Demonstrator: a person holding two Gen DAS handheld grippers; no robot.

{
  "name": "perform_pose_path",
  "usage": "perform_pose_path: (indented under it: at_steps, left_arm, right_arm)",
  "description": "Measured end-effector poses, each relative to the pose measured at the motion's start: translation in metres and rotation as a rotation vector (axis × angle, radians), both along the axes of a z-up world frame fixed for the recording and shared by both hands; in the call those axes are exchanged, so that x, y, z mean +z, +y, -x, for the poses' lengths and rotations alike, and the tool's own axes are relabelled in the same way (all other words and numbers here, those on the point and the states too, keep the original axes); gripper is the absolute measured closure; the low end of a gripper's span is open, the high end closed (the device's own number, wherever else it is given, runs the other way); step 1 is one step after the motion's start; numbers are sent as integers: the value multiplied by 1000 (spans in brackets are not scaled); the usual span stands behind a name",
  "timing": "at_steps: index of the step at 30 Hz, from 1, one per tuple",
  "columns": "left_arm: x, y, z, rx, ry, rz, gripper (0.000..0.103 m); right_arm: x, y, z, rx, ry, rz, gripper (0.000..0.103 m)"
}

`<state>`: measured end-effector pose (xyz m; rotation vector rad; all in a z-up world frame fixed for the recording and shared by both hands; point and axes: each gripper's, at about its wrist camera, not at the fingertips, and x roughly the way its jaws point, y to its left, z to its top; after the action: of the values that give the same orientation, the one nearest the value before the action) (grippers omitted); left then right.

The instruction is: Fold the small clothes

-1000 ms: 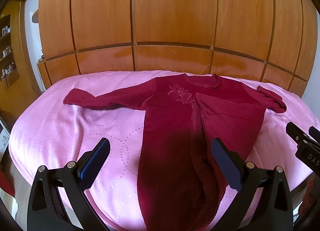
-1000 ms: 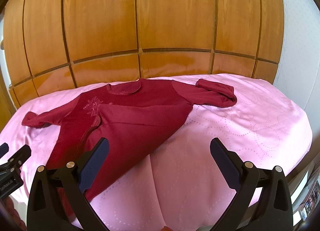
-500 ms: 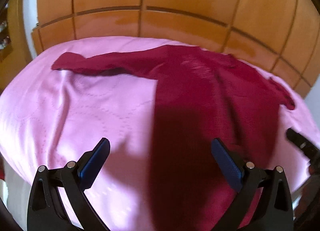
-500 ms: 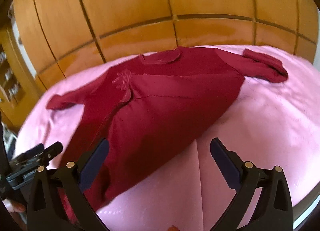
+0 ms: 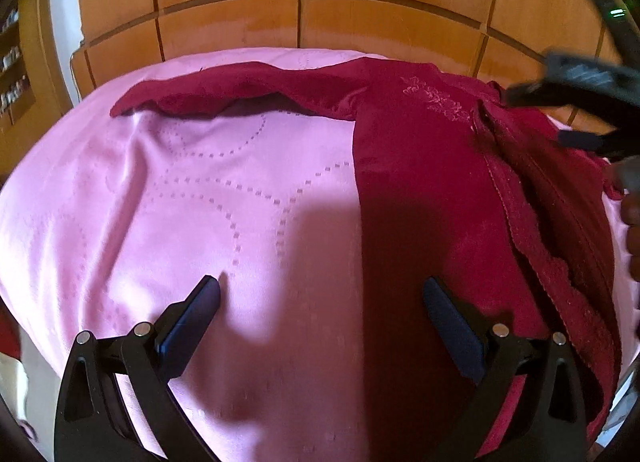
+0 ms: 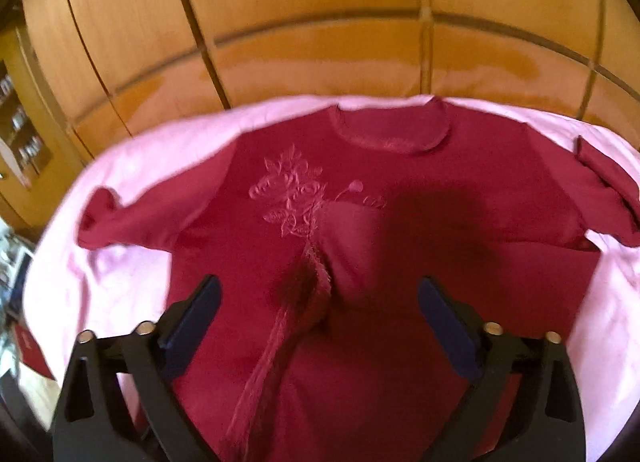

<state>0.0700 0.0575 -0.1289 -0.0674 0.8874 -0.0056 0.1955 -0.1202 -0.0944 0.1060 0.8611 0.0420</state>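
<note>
Across the pink bedspread point(image 5: 168, 198) lies the dark red garment point(image 6: 400, 222), front up, sleeves thrown out to either side, neckline toward the wooden panelled wall point(image 6: 320, 22). An embroidered flower point(image 6: 294, 194) sits on the chest, and a lacy edge point(image 6: 316, 262) runs down from it along the middle.

Right gripper point(image 6: 319, 306) is directly over the body of the garment, jaws wide apart and just now closing in a little, with red cloth below the gap but nothing pinched, neither pad pressing on fabric. The lacy edge lies just inside its left finger, and the neckline is well ahead of the tips. That gripper also shows in the left wrist view, blurred, up at the right edge over the far side of the garment.

Left gripper point(image 5: 320, 302) hangs at the garment's left border. Jaws spread wide, empty. One finger point(image 5: 192, 318) is over bare bedspread, the other point(image 5: 452, 326) over shaded red cloth, and the garment's straight side edge runs down between them. The long left sleeve point(image 5: 224, 96) stretches away well ahead of it, toward the wall.

No containers show in either view.
</note>
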Motion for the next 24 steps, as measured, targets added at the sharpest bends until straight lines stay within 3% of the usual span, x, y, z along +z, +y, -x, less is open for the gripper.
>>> perform_pose_path:
  at_steps: [2,3,4,5,7,8,13,20,24]
  left_arm:
    - [-2,1,1,1,-4,16,2]
    - [-3,1,1,0,-7,20,2]
    - [-3,1,0,0,-11,21,2]
    - [-4,1,1,0,-14,21,2]
    - [-5,1,2,0,-24,20,2]
    - [-6,1,3,2,-28,20,2]
    - [-7,0,5,10,-38,14,2]
    - [-5,1,6,18,-44,22,2]
    - [-5,0,8,30,-47,19,2]
  right_arm:
    - [-16,5,-13,-14,41,46,33]
    - [-24,1,-17,-22,63,43,46]
    - [-31,-3,-20,-31,80,27,59]
    - [-36,-12,-18,-49,81,5,65]
    - [-34,-24,-8,-54,53,-29,87]
    - [-30,-31,-1,-50,43,-59,90]
    - [-6,-71,57,-61,-55,-202,91]
    - [6,-133,143,-172,-123,-217,91]
    - [11,-144,158,-175,-147,-254,88]
